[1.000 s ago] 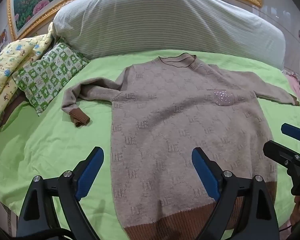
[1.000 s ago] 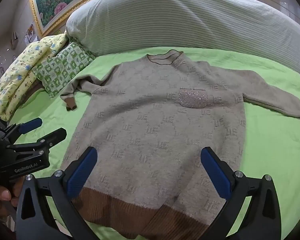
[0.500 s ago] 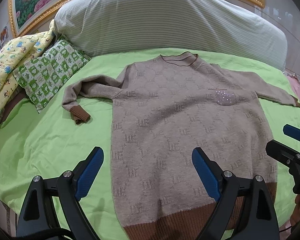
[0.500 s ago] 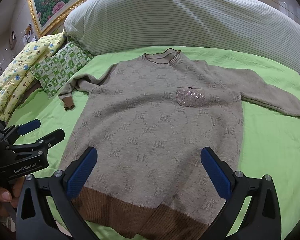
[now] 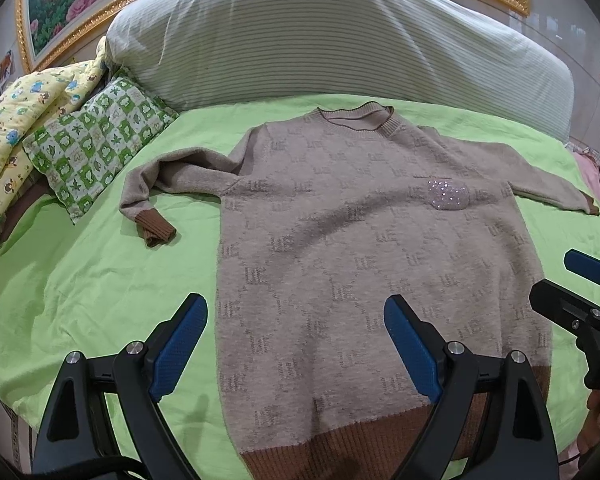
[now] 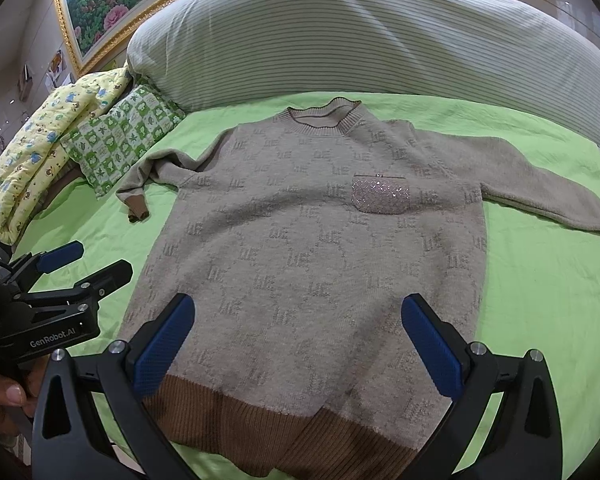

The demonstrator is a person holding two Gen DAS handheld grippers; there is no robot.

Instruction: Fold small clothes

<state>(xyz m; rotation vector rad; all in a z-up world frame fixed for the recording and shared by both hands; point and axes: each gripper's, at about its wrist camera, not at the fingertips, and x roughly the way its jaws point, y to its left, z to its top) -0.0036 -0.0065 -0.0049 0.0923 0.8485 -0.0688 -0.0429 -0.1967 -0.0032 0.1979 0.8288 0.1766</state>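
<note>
A beige knit sweater (image 5: 360, 248) (image 6: 320, 248) with a brown hem, brown cuffs and a sequinned chest pocket (image 6: 380, 199) lies flat, face up, on a green bedsheet (image 5: 80, 280). Its left sleeve (image 5: 172, 184) is bent back with the cuff near the body; its right sleeve (image 6: 540, 196) stretches out sideways. My left gripper (image 5: 294, 344) hovers open over the sweater's lower left edge, holding nothing. Over the lower middle near the hem, my right gripper (image 6: 298, 340) stands open and empty. Each gripper shows at the side of the other's view.
A large striped pillow (image 5: 320, 40) lies across the head of the bed. A green checked cushion (image 5: 96, 140) and a yellow printed quilt (image 5: 16, 120) sit at the back left. A gold picture frame (image 6: 76, 40) hangs behind. The bed's near edge is just below the hem.
Both views have shifted slightly; the sweater sits a little lower and farther in frame. Both grippers stay open and the sweater has not been touched.
</note>
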